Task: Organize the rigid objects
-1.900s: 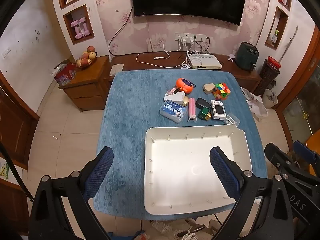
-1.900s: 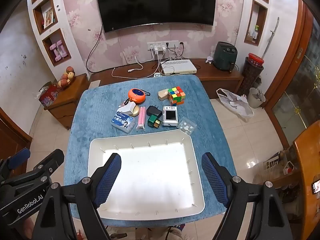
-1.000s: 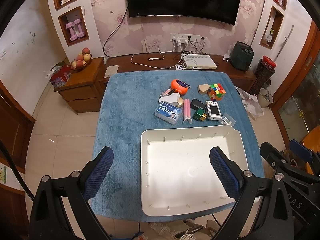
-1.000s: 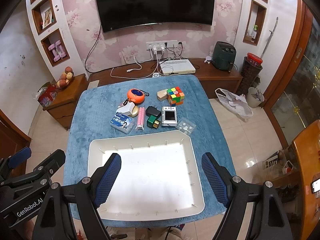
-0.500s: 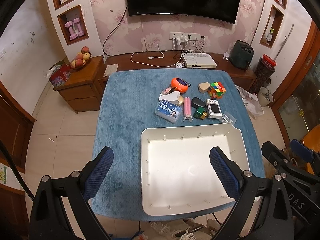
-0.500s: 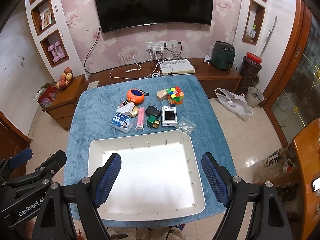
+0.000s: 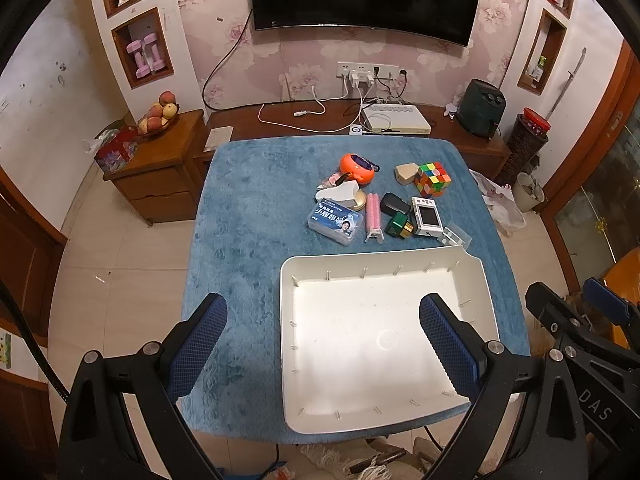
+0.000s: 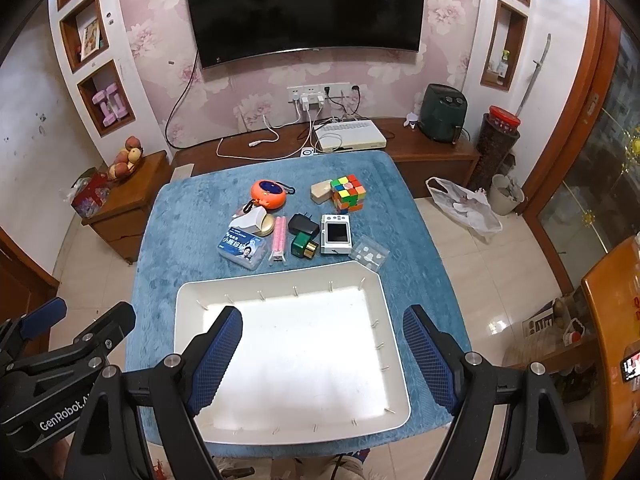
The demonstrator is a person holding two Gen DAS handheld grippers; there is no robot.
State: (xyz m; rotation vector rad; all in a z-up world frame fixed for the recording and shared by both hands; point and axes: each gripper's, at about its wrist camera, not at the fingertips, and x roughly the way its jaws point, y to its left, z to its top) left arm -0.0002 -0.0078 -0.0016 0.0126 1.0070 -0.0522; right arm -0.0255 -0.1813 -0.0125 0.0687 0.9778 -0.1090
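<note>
Left gripper [image 7: 322, 344]: mine, jaws spread wide, nothing in them, hanging high over the near edge of the table.
Right gripper [image 8: 322, 354]: same, spread and empty, above the tray.
Tray [image 8: 182, 300]: white, shallow, bare inside; sits at the near side of the blue cloth [image 8: 180, 216].
Items: all in one cluster just beyond the tray's far rim, none in it yet.
Puzzle cube [image 8: 348, 193]: far right of the cluster; stiff, flat faces, probably light. I'd pinch two opposite faces.
Orange round case [image 8: 269, 194]: far left; curved shell may slip, so I'd grip across the widest part.
White handheld device [image 8: 337, 234]: screen up, likely fragile. Take by the long edges, not the screen.
Pink stick [image 8: 279, 238]: slim; close across its middle.
Blue-labelled box [image 8: 242, 248]: nearest the left gripper, boxy, easy flat sides.
Clear small case [image 8: 369, 255]: touching or just short of the tray's corner; thin, slick, lies flat. Hardest pick, I judge.
</note>
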